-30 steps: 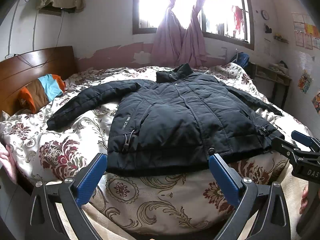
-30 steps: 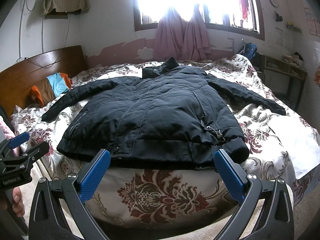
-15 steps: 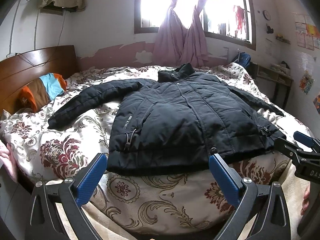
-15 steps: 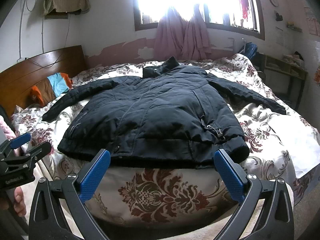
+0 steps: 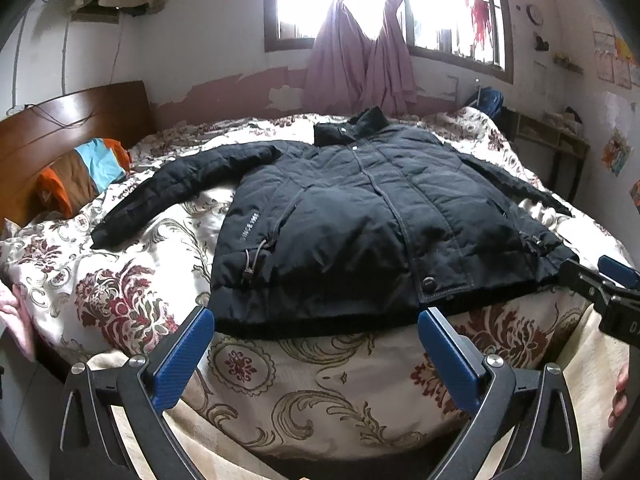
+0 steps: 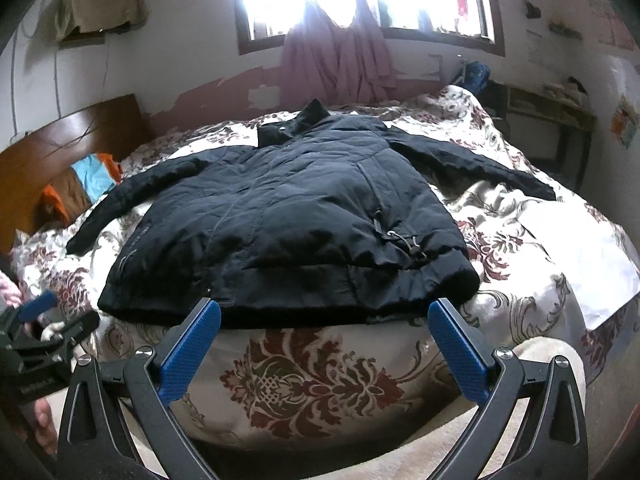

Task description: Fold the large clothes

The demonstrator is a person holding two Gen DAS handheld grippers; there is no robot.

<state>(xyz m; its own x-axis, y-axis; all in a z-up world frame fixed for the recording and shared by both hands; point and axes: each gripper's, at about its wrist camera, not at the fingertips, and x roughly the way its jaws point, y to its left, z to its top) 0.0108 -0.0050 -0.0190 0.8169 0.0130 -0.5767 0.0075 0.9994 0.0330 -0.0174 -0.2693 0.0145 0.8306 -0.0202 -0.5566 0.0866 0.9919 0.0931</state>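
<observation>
Jacket: the black padded jacket (image 5: 360, 224) lies front-up and spread flat on the bed, collar toward the window, hem toward you at the near edge of the mattress.
Sleeves: both reach outward; your left wrist view shows 1 sleeve (image 5: 176, 196) running toward the headboard side, and your right wrist view shows the other sleeve (image 6: 476, 168) stretched toward the far right of the bed.
Details: a snap button (image 5: 428, 282) sits near the hem on the front placket, and drawcords (image 6: 404, 240) hang at the waist on each side.
Left tool: your left tool (image 5: 316, 344) has its 2 blue-padded fingers spread wide apart, holding nothing, just short of the hem and not touching it.
Right tool: your right tool (image 6: 324, 334) also stands with fingers wide apart and empty, in front of the hem's right half, clear of the fabric.
Cross views: each camera catches the other tool at its frame edge, to the side of the jacket.
Bed: the floral bedspread (image 5: 128, 304) covers the mattress; a wooden headboard (image 5: 52, 136) stands at the left.
Pillow: an orange, brown and blue pillow (image 5: 80, 176) rests by the headboard, well apart from the jacket body.
Background: pink curtains (image 5: 360, 68) hang knotted at the bright window (image 5: 448, 12).
</observation>
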